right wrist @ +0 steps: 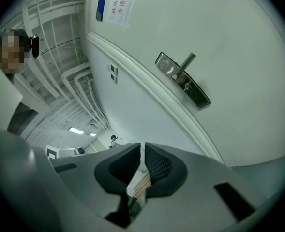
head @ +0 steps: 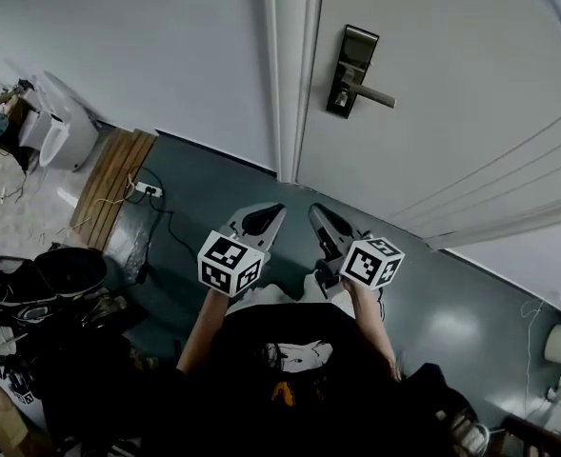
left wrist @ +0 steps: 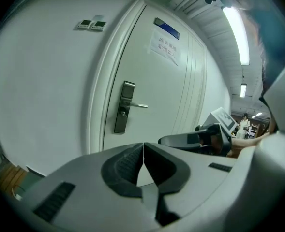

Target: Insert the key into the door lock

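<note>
Both pairs of jaws are clenched: the left gripper (left wrist: 143,145) has its ribbed pads pressed together with nothing between them, and the right gripper (right wrist: 141,148) has its pads drawn in to a hairline pale slit, with no object I can make out in the grip; the pale, tan-streaked patch in the opening behind its pads may be only background. The key cannot be made out in any view. Both grippers are held side by side well below the door lock (head: 345,72), their tips aimed up toward it, the left marker cube (head: 229,263) and right marker cube (head: 372,261) at their rear ends over the person's arms. The lock is a dark upright plate on the white door (head: 470,55), with its lever handle (head: 375,94) pointing away from the door frame (head: 288,65), which stands just left of the plate. Above the lock a paper notice (left wrist: 164,46) and a blue sign (left wrist: 166,28) are fixed to the door. Far down and left of the lock, wooden planks (head: 113,184) and a power strip (head: 148,189) lie on the grey-green floor (head: 213,184)
</note>
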Tool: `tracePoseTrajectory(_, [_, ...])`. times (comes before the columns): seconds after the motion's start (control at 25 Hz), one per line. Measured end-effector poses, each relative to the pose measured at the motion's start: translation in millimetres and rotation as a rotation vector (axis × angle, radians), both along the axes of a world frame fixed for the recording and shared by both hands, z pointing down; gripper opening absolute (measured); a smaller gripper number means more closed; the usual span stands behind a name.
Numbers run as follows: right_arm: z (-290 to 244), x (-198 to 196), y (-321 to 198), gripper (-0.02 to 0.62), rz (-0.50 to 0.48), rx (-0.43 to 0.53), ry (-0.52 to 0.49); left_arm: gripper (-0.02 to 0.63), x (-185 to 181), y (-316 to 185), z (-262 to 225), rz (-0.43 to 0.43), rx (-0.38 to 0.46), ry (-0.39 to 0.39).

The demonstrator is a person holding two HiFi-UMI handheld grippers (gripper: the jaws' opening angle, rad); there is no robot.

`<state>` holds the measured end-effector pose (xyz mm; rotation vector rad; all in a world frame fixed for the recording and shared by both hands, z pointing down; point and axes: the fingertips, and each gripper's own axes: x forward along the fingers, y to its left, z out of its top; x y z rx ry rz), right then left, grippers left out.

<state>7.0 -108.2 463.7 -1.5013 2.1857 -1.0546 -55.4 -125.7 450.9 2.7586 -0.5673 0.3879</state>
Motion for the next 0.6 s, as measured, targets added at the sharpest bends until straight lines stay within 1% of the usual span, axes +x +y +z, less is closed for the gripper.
tracePoseTrajectory(0.16, [-1,-14,6,0.021,0.019,0.004,0.000,0.009,-6,4,3,0.045,-0.001,0.006])
tracePoseTrajectory(0.32, [0,-17,7,0.021,0.037,-0.003,0.008,0.009,-5,5,2,0.085,0.000,0.018])
tracePoseTrajectory(0.44, [-3,-20,4,0.021,0.048,0.005,0.007,0.009,-7,4,1,0.096,0.004,0.024])
tracePoseTrajectory(0.6, [-5,-25,-1,0.021,0.049,0.014,0.016,0.009,-15,0,1,0.090,0.005,0.033])
